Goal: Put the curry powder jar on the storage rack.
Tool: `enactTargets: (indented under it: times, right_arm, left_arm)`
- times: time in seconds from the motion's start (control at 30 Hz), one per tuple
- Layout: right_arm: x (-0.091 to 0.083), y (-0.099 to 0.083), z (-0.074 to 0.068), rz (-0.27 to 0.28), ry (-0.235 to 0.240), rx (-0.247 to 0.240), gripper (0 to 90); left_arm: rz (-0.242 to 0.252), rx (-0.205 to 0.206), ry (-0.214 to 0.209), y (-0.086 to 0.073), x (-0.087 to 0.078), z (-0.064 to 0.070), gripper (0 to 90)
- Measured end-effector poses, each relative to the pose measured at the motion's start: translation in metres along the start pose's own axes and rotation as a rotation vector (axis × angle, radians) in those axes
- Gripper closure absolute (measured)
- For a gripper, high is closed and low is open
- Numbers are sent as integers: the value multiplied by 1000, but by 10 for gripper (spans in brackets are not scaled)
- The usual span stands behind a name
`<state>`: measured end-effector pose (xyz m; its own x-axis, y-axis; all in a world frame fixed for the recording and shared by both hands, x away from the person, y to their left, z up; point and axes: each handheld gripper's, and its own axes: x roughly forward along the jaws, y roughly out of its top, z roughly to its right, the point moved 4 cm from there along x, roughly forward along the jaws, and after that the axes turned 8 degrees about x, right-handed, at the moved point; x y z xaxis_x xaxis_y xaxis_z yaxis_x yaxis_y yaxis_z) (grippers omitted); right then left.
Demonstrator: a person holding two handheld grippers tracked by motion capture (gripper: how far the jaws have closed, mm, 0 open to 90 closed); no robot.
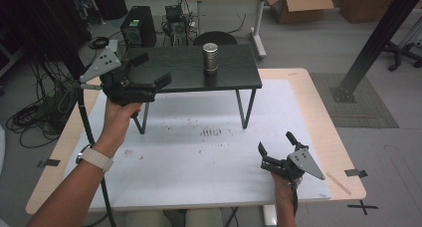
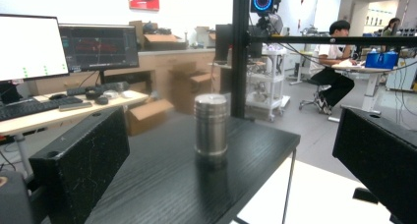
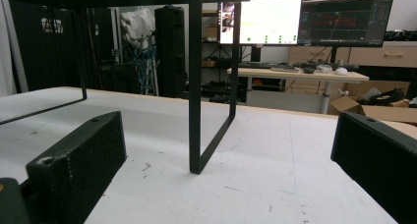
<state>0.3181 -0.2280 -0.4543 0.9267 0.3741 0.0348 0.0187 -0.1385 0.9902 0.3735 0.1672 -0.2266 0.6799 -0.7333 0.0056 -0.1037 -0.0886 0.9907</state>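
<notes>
Steel canister (image 1: pixel 210 56) upright on black shelf (image 1: pixel 234 78), near its back edge. Left tongs (image 1: pixel 149 71) raised at shelf's left edge, wide open, empty. Right tongs (image 1: pixel 276 144) low near desk's (image 1: pixel 199 187) front right corner, open, empty.

This is looking like a robotics or research lab sharing space with an office. A black aluminium frame post (image 1: pixel 376 40) is standing bolted to the grey floor beyond the tabletop's (image 1: pixel 318 117) right edge, and a ring-lit camera (image 2: pixel 262 0) is glowing on the same rig. Cables (image 1: pixel 35 112) are lying tangled on the floor off the left edge, beside a desktop computer tower (image 1: pixel 138 25). Monitors (image 2: pixel 97 47) are showing graphs on a desk with a keyboard (image 2: pixel 29 107). Cardboard boxes (image 1: pixel 300 8) are sitting around, and a person (image 2: pixel 337 62) is working at a far desk.
</notes>
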Motion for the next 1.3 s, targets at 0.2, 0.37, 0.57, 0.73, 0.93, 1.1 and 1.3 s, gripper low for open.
enactTargets:
  times: [0.2, 0.37, 0.57, 0.73, 0.93, 1.1, 1.3]
  right_arm:
    - [0, 0, 0, -2, -1, -1, 0]
    - [0, 0, 0, -3, 0, -1, 0]
    - [0, 0, 0, -5, -1, -1, 0]
    - [0, 0, 0, -2, 0, 0, 0]
    - [0, 0, 0, -5, 0, -2, 0]
    - [0, 0, 0, -6, -1, -1, 0]
    - [0, 0, 0, -4, 0, -2, 0]
  left_arm:
    - [3, -7, 12, -12, -15, -2, 10]
    - [14, 3, 17, -21, -23, -1, 10]
    - [34, 33, 17, -34, -37, 2, 10]
    - [44, 21, 31, -48, -49, 2, 10]
    - [43, 10, 66, -68, -64, 0, 8]
    - [47, 10, 105, -83, -76, -2, 8]
    - [40, 10, 144, -100, -88, -4, 9]
